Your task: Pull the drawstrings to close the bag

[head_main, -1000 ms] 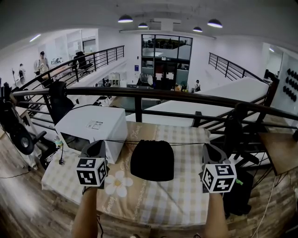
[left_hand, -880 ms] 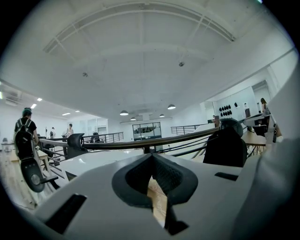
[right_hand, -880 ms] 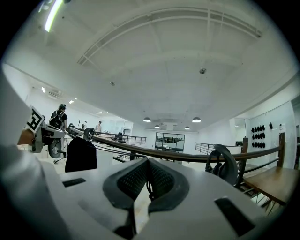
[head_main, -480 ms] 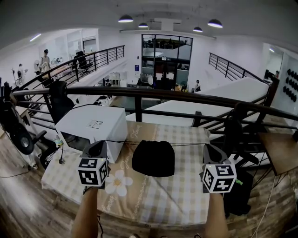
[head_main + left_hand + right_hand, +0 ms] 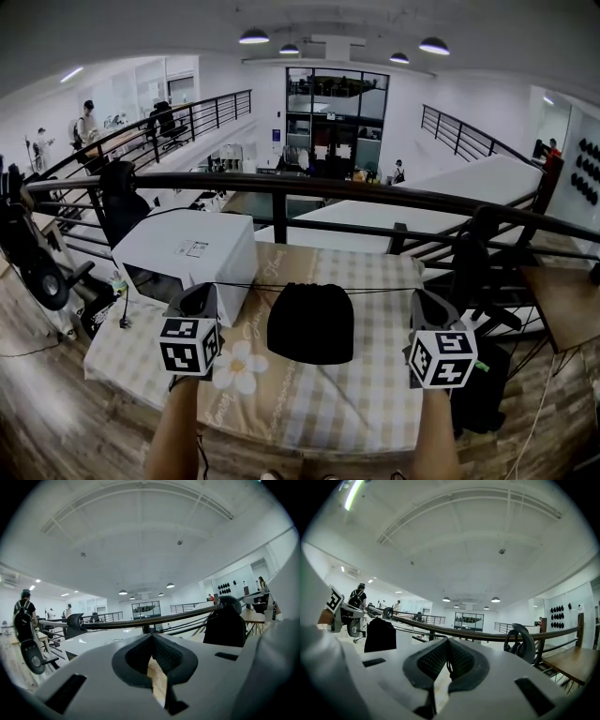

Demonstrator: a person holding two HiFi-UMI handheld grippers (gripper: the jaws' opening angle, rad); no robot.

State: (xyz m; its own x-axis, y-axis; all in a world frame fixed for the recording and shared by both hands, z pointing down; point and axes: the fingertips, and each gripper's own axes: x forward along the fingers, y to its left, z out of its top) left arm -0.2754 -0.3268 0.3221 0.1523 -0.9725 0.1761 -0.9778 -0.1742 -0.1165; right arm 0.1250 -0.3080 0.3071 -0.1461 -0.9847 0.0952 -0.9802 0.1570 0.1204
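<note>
A black drawstring bag (image 5: 309,323) hangs between my two grippers over the checked tablecloth (image 5: 319,403), its mouth gathered tight at the top. A thin drawstring (image 5: 253,285) runs taut from the mouth to my left gripper (image 5: 201,292), another (image 5: 380,290) to my right gripper (image 5: 420,299). Both grippers are shut on the string ends. In the left gripper view the left gripper (image 5: 152,637) has its jaws together and the bag (image 5: 225,626) shows at the right. In the right gripper view a dark string (image 5: 449,666) sits between the pads of the right gripper (image 5: 448,641); the bag (image 5: 379,634) hangs at the left.
A white box (image 5: 187,251) stands on the table's left side, close behind my left gripper. A dark railing (image 5: 281,187) runs along the table's far edge. A black chair (image 5: 473,258) stands at the right of the table. People are in the far left background.
The bag rose slightly, then sank back to about where it was. Both grippers have stayed in place, shut.
</note>
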